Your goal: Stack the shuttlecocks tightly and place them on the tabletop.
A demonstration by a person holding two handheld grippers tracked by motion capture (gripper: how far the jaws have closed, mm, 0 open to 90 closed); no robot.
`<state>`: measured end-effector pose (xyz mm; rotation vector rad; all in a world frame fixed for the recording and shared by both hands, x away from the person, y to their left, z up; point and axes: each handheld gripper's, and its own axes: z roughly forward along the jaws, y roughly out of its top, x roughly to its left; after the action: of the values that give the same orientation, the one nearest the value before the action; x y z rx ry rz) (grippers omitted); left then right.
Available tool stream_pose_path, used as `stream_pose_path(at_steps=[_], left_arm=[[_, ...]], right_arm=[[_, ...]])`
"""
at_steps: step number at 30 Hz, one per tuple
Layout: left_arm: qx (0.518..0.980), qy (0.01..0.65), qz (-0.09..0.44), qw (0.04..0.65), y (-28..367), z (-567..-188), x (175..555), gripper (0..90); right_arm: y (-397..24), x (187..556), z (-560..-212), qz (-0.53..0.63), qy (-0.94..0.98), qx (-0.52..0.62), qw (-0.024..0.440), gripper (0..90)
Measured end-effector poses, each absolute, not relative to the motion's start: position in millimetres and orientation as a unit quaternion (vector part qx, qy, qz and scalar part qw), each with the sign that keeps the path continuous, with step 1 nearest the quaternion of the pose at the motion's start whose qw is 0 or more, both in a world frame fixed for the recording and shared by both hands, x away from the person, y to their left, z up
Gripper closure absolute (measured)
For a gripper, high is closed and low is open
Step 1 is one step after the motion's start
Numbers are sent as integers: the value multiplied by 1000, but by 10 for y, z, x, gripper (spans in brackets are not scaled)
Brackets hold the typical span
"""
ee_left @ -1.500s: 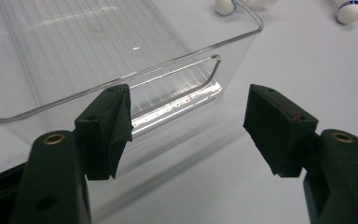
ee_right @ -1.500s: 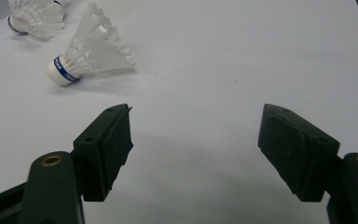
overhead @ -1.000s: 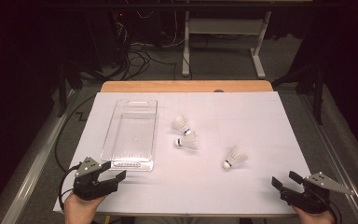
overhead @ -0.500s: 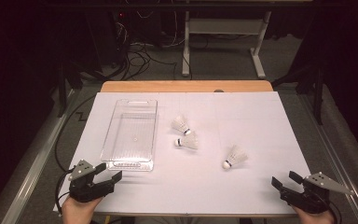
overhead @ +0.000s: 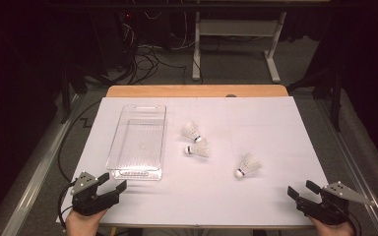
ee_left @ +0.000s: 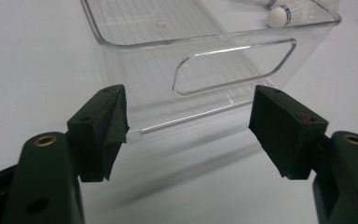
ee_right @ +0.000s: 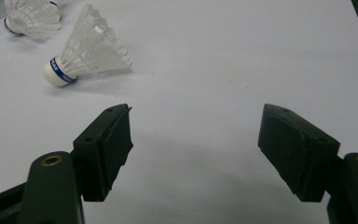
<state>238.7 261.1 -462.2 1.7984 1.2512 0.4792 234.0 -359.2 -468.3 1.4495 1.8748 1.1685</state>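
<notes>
The left gripper (overhead: 114, 183) and the right gripper (overhead: 300, 191) both had their jaws spread and empty. The clear bin (overhead: 139, 173) lay just ahead of the left; its slippery wall could slide away if nudged. The nearest shuttlecock (overhead: 247, 165) might roll on the white table (overhead: 275, 128). The room beyond was dark, with cables (overhead: 142, 59).

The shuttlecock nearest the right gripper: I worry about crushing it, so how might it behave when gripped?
The shuttlecock looks very light, with a thin feathered skirt that would probably bend under hard pressure. Its round white cork end seems the firmer place to pinch. Lying on its side on the white table, it may roll in an arc if nudged.
</notes>
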Motion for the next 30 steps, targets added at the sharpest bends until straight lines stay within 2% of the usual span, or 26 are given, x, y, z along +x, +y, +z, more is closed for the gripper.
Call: stream_pose_path(at_steps=[24, 30], left_arm=[[721, 503, 190, 436, 2640, -4695, 2397, 291], [721, 503, 185, 440, 2644, -4684, 2393, 288]], right_arm=[[-3561, 2346, -4678, 418, 692, 533, 249, 258], [-3532, 2326, -4639, 423, 690, 525, 263, 260]])
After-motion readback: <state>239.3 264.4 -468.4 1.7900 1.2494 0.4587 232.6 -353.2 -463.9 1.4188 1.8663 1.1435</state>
